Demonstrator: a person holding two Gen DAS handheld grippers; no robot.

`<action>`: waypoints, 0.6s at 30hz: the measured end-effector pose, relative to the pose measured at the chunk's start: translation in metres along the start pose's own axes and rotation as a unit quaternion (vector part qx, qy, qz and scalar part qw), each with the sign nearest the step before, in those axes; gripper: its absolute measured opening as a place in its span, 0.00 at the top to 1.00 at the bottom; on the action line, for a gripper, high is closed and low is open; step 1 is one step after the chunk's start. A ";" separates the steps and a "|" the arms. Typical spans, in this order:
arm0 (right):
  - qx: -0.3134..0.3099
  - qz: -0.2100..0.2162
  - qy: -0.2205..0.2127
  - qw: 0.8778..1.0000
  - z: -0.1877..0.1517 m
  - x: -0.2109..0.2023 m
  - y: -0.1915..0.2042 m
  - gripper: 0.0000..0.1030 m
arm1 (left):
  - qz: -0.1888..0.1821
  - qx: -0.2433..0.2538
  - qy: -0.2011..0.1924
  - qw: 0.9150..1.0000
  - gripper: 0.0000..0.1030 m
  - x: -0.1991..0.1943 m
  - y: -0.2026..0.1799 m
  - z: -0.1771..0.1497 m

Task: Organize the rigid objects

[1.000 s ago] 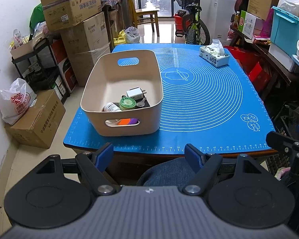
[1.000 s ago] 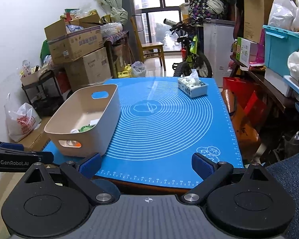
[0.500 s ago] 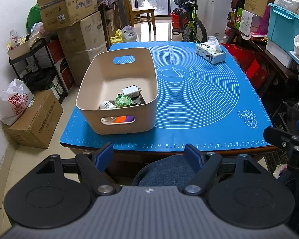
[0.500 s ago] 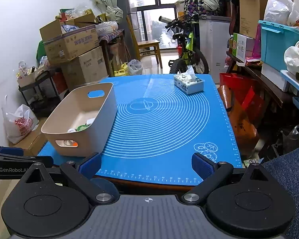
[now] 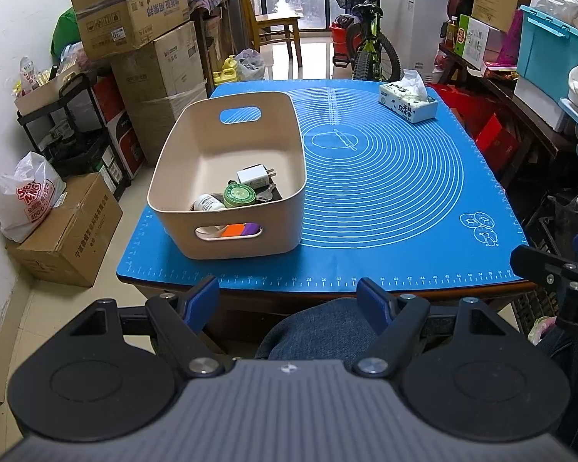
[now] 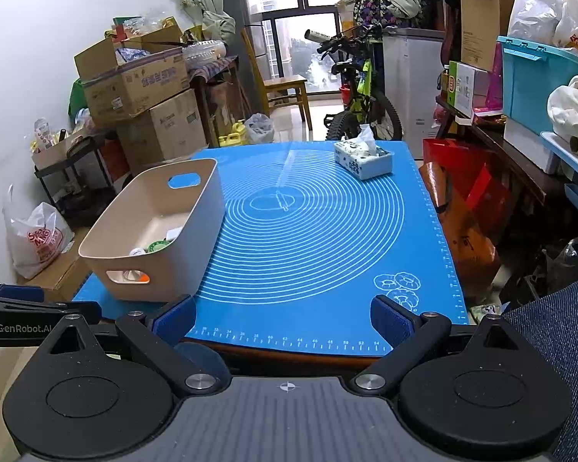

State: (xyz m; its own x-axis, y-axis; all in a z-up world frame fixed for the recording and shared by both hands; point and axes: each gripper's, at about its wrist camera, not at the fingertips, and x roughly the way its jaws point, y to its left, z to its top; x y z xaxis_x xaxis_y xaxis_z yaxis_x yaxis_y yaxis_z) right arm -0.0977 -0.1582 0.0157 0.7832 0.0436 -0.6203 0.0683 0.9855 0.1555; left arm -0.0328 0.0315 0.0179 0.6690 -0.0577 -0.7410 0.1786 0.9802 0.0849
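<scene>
We held the left gripper [image 5: 288,300] and right gripper [image 6: 285,317] wide apart, gripping nothing, at the frames' lower edge; the beige bin [image 5: 227,246] of small items sat left of centre on the blue mat [image 5: 385,192].

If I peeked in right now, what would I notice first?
Probably the big blue mat covering the table, with white rings on it. On its left side sits a beige bin with small things inside, like a green tin and a white charger. A tissue box sits at the far right corner.
</scene>
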 end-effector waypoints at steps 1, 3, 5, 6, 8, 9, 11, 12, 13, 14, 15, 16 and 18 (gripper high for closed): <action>0.000 0.000 0.000 1.000 0.000 0.000 0.000 0.06 | 0.000 0.000 0.000 1.000 0.24 0.000 0.000 0.000; 0.001 -0.001 0.000 1.000 -0.001 0.000 0.000 0.06 | 0.000 0.000 0.000 1.000 0.24 0.000 0.000 0.000; 0.001 -0.001 0.000 1.000 -0.001 0.000 0.000 0.06 | 0.000 0.000 0.000 1.000 0.24 0.000 0.000 0.000; 0.001 -0.001 0.000 1.000 -0.001 0.000 0.000 0.06 | 0.000 0.000 0.000 1.000 0.24 0.000 0.000 0.000; 0.001 0.000 0.000 1.000 -0.001 0.000 -0.001 0.06 | 0.000 0.000 0.000 1.000 0.24 0.000 0.000 0.000; 0.001 -0.001 0.000 1.000 -0.001 0.000 -0.001 0.06 | 0.000 0.000 0.000 1.000 0.24 0.000 0.000 0.000; 0.001 -0.001 0.000 1.000 -0.001 0.000 -0.001 0.06 | 0.000 0.000 0.000 1.000 0.24 0.000 0.000 0.000; 0.001 -0.001 0.000 1.000 -0.001 0.000 -0.001 0.06 | 0.000 -0.001 0.000 1.000 0.24 0.000 0.000 0.000; 0.001 -0.001 0.000 1.000 -0.001 0.000 -0.001 0.06 | 0.000 -0.001 0.000 1.000 0.24 0.000 0.000 0.000; 0.001 0.000 0.000 1.000 -0.001 0.000 -0.001 0.06 | -0.001 0.000 0.000 1.000 0.24 0.000 0.000 0.000; 0.001 0.000 0.000 1.000 -0.001 0.000 -0.001 0.06 | 0.000 0.000 0.000 1.000 0.24 0.000 0.000 0.000; 0.001 0.000 0.000 1.000 -0.001 0.000 -0.001 0.06 | 0.000 0.000 0.000 1.000 0.24 0.000 0.000 0.000; 0.001 -0.001 0.000 1.000 -0.001 0.000 -0.001 0.06 | 0.000 0.000 0.000 1.000 0.24 0.000 0.001 0.000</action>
State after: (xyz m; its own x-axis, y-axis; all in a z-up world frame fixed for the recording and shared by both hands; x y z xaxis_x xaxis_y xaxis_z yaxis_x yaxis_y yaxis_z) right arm -0.0983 -0.1590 0.0149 0.7830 0.0425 -0.6205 0.0701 0.9853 0.1560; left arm -0.0330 0.0320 0.0179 0.6686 -0.0582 -0.7413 0.1785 0.9804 0.0840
